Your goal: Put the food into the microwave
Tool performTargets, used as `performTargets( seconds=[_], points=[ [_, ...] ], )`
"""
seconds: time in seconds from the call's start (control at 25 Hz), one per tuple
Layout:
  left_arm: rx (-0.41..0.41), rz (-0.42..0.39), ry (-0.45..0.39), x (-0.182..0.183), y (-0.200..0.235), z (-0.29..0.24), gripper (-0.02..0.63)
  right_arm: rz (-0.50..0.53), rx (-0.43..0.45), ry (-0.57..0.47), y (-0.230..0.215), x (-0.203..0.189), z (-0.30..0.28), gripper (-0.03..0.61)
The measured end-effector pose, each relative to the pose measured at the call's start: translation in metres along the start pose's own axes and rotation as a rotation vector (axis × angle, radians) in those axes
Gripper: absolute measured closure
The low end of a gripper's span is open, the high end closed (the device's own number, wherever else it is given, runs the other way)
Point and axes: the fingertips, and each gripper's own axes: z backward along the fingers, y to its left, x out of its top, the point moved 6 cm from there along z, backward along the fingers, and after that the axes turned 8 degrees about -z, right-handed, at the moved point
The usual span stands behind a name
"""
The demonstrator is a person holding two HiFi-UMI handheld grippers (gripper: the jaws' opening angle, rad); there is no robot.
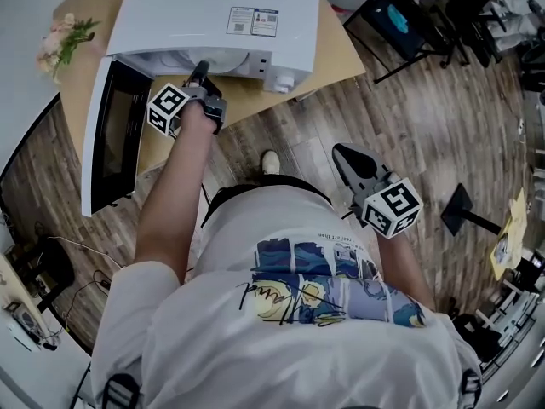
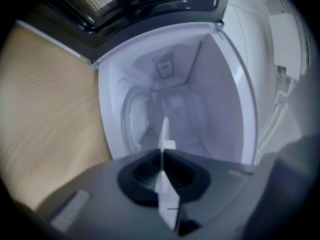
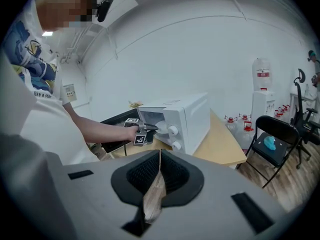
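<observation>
A white microwave (image 1: 213, 7) stands on a wooden table (image 1: 341, 54) with its dark door (image 1: 111, 135) swung open to the left. My left gripper (image 1: 201, 68) is at the oven's mouth, rolled on its side. In the left gripper view it (image 2: 164, 149) is shut on the thin edge of a white plate (image 2: 164, 129), which points into the pale cavity (image 2: 200, 84). The right gripper view shows that plate (image 3: 161, 128) just inside the opening; no food on it is visible. My right gripper (image 1: 345, 156) hangs back over the floor, shut and holding nothing.
A bunch of flowers (image 1: 64, 37) lies at the table's far left corner. A black folding chair (image 1: 396, 20) with a blue thing on its seat stands right of the table. A water dispenser (image 3: 261, 99) and bottles (image 3: 240, 124) line the wall. A black stand (image 1: 464, 207) is on the floor.
</observation>
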Motion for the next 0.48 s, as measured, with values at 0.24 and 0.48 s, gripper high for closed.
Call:
performTargets(
  seconds=[0.24,0.48],
  points=[
    [0.030,-0.005,-0.032,0.001,0.003,-0.024,0.595,0.005,0.007,0.016,-0.023,0.005,0.002,0.566],
    [0.071,-0.009,-0.049,0.002,0.006,-0.040,0.595,0.001,0.021,0.033,-0.040,0.008,0.002,0.566]
  ],
)
